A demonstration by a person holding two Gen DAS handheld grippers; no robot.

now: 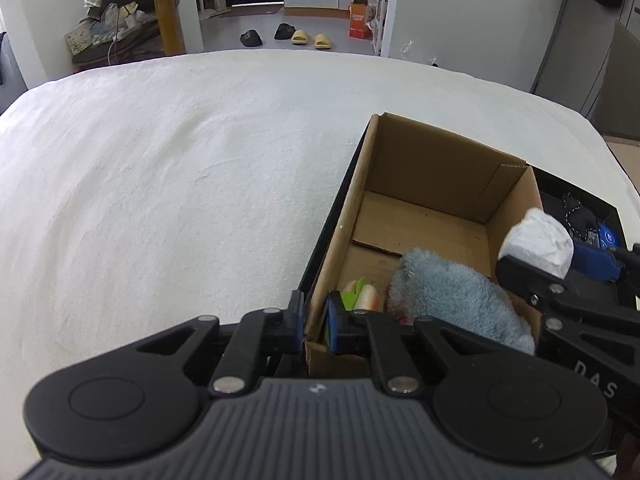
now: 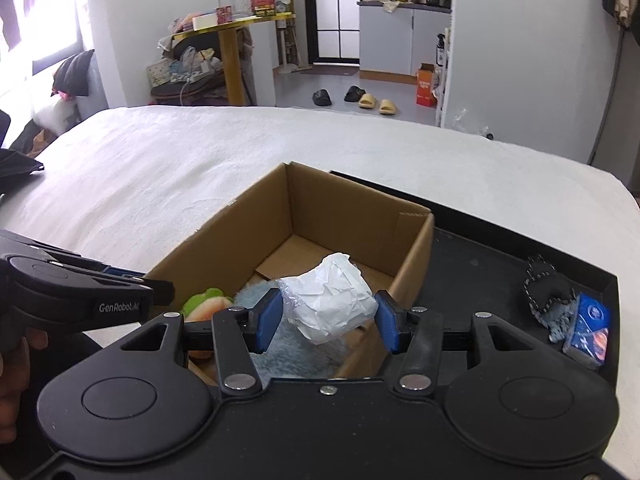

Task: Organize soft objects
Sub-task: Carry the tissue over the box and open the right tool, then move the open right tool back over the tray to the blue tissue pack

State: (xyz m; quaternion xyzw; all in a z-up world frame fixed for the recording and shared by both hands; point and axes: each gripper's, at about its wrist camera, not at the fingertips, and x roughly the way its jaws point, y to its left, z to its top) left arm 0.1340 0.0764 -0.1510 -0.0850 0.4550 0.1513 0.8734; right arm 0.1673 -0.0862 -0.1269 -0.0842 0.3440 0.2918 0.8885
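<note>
An open cardboard box stands on a black tray on the white bed. Inside it lie a fluffy light-blue cloth and a green-and-orange plush toy. My left gripper is shut on the box's near left wall, one blue pad on each side of it. In the right wrist view my right gripper is shut on a crumpled white bundle and holds it just above the blue cloth, over the near end of the box. The far half of the box floor is bare.
The black tray reaches out to the right of the box and carries a black fabric piece and a blue packet. The white bedcover spreads wide to the left. Slippers and furniture stand beyond the bed.
</note>
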